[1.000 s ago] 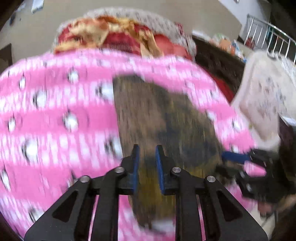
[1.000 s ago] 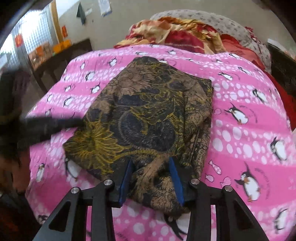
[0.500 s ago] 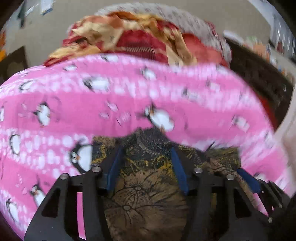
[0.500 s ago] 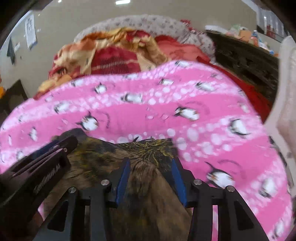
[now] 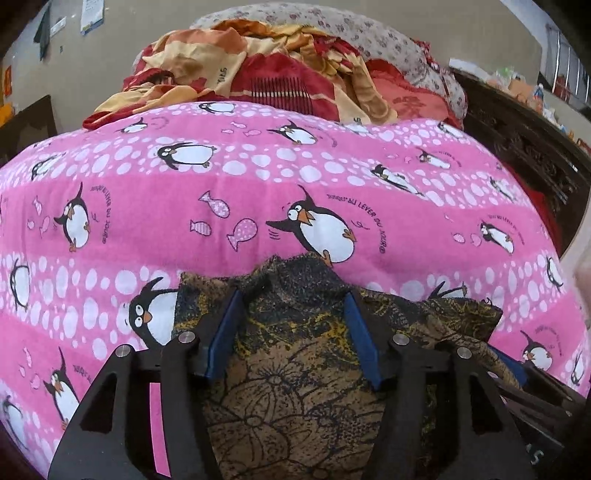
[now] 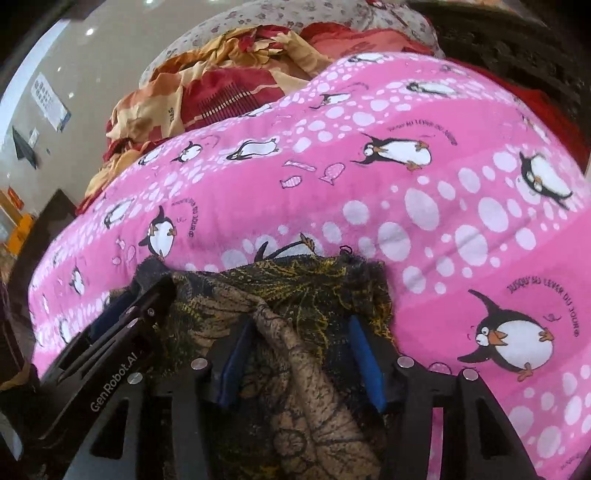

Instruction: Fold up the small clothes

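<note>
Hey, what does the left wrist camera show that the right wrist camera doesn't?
Only the left wrist view: a metal rack at the far right. Only the right wrist view: ceiling lights and the left gripper's printed side. Both share the brown patterned garment on the pink penguin blanket, lying loose between open blue pads, and the red and orange bedding.

A bed [image 5: 258, 206] covered in pink penguin-print fabric is lying under my tools; a brown patterned garment [image 5: 295, 387] is resting on it beneath them, a red-and-orange blanket [image 5: 236, 74] is bunching beyond.
</note>
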The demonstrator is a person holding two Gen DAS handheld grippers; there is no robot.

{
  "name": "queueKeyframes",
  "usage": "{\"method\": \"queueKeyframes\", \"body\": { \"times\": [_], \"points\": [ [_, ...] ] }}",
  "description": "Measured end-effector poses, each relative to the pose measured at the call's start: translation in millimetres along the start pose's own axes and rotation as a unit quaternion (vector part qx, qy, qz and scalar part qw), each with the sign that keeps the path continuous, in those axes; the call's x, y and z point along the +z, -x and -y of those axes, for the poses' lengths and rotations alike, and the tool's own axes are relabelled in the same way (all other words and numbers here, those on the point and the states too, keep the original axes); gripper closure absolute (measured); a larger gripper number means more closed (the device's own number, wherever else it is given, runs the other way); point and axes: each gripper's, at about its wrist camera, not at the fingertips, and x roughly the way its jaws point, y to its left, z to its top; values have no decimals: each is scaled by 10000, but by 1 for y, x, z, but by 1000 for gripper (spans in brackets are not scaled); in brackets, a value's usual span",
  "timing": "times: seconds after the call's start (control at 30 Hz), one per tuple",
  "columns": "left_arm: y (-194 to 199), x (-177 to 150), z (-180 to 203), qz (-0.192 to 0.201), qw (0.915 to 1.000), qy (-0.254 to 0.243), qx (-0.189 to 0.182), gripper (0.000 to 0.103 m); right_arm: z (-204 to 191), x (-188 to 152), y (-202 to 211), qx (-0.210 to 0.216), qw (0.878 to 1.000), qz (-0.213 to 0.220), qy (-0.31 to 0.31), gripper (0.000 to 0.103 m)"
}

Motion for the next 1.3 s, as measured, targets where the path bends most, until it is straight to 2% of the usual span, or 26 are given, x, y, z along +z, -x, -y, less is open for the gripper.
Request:
{"method": "queueKeyframes", "body": {
  "times": [0.03,0.07,0.1,0.13,0.17,0.2,0.23,0.27,0.33,0.37,0.43,0.47,0.53,0.6,0.67,0.73,0.87,0.97,1.0,1.07,1.1,1.13,1.17,1.2,1.27,1.3],
  "points": [
    [2,7,-1,-203,9997,-88,-65,45,-1,4,-3,118,9999,-64,-44,43],
    [14,20,-5,-609,9973,-310,-278,45,0,9,-1,293,9993,-200,-76,42],
    [31,26,-13,-639,9964,-264,-484,45,4,15,8,356,9987,-369,-71,45],
    [46,28,-22,-500,9965,-185,-649,45,9,17,25,358,9988,-312,-136,44],
    [69,26,-35,-189,9962,-88,-848,39,18,16,51,488,9987,1,-162,43],
    [90,19,-51,105,9956,-31,-934,17,25,14,70,609,9978,218,-109,31],
    [99,10,-60,225,9955,3,-923,10,33,8,87,697,9967,405,-1,16],
    [102,-2,-70,268,9957,44,-880,5,43,-1,102,750,9956,547,112,13],
    [88,-31,-85,-139,9942,86,-1062,5,59,-19,108,986,9940,460,86,13],
    [73,-50,-91,-528,9904,220,-1261,6,68,-29,104,1161,9929,249,-33,13],
    [59,-79,-97,-844,9812,577,-1636,6,75,-44,92,1463,9890,-93,-195,13],
    [69,-88,-97,-366,9840,521,-1665,5,76,-50,86,1586,9868,-235,-217,13],
    [73,-97,-92,-406,9767,444,-2061,4,76,-61,70,1786,9823,-550,-155,12],
    [76,-97,-85,-542,9640,378,-2574,3,69,-65,67,2030,9781,-393,260,11],
    [71,-93,-81,-869,9393,483,-3284,3,65,-63,56,2250,9714,-552,520,11],
    [68,-89,-81,-924,9359,545,-3355,3,61,-57,47,2434,9665,-490,652,11],
    [60,-78,-95,-856,9256,1066,-3530,3,61,-40,31,2511,9658,-318,571,14],
    [63,-78,-85,-987,9233,819,-3620,4,58,-43,31,2770,9569,-420,760,14],
    [64,-77,-84,-1019,9194,754,-3723,5,59,-46,33,3003,9494,-456,793,15],
    [66,-75,-86,-1063,9136,792,-3844,12,62,-46,32,3394,9366,-477,736,25],
    [62,-72,-89,-1098,9120,898,-3850,19,65,-46,29,3406,9367,-455,670,34],
    [59,-69,-93,-1106,9122,988,-3820,24,69,-43,23,3264,9426,-447,539,48],
    [54,-68,-97,-1091,9171,1002,-3701,33,71,-39,19,3198,9456,-435,410,53],
    [50,-68,-98,-1102,9229,980,-3557,48,72,-35,15,3154,9475,-415,319,58],
    [45,-75,-101,-1142,9300,975,-3354,65,66,-35,15,3038,9505,-422,500,59],
    [47,-78,-101,-1085,9313,979,-3336,65,62,-36,16,2983,9515,-431,623,59]
  ]
}}
